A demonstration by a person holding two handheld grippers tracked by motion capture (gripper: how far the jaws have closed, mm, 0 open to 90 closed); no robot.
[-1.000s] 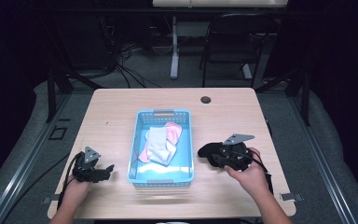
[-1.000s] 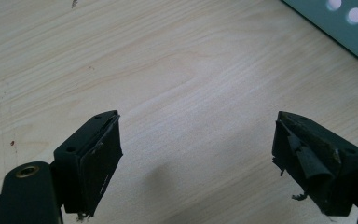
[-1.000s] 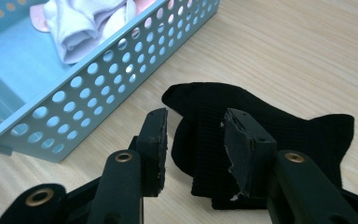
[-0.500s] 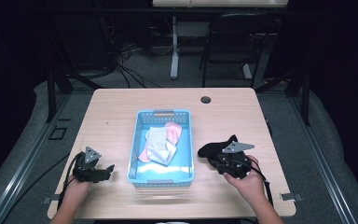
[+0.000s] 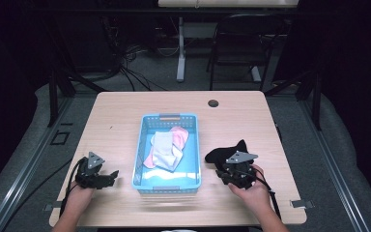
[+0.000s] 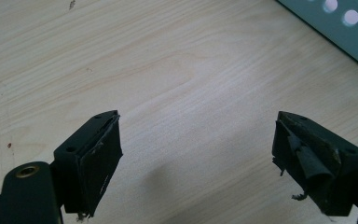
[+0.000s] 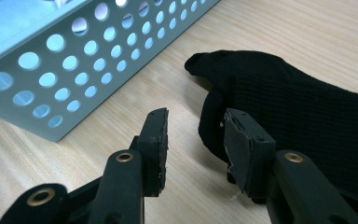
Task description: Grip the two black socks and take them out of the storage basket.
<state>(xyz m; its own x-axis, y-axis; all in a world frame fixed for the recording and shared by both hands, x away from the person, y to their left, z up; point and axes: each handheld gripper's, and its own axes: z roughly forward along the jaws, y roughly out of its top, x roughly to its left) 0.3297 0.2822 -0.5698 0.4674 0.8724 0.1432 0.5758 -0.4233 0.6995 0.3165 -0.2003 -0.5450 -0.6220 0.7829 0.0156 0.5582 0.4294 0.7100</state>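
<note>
- Sock (image 7: 303, 107), black, is lying on the bench (image 5: 125, 121), beside the basket (image 5: 144, 140).
- Right gripper (image 7: 193, 140) is hovering narrowly parted at its edge; closing squarely over a fold looks wise.
- Left gripper (image 6: 196, 149) is resting wide, empty.

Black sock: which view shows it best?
Right gripper view: the black sock is close, knit visible, lying beside the blue basket with the right gripper open at its edge. High view shows a small dark shape.

Table (image 6: 177, 70) pale matt wood-grain; basket (image 7: 74, 60) smooth perforated plastic (light blue); black sock (image 7: 298, 107) knitted cloth.
</note>
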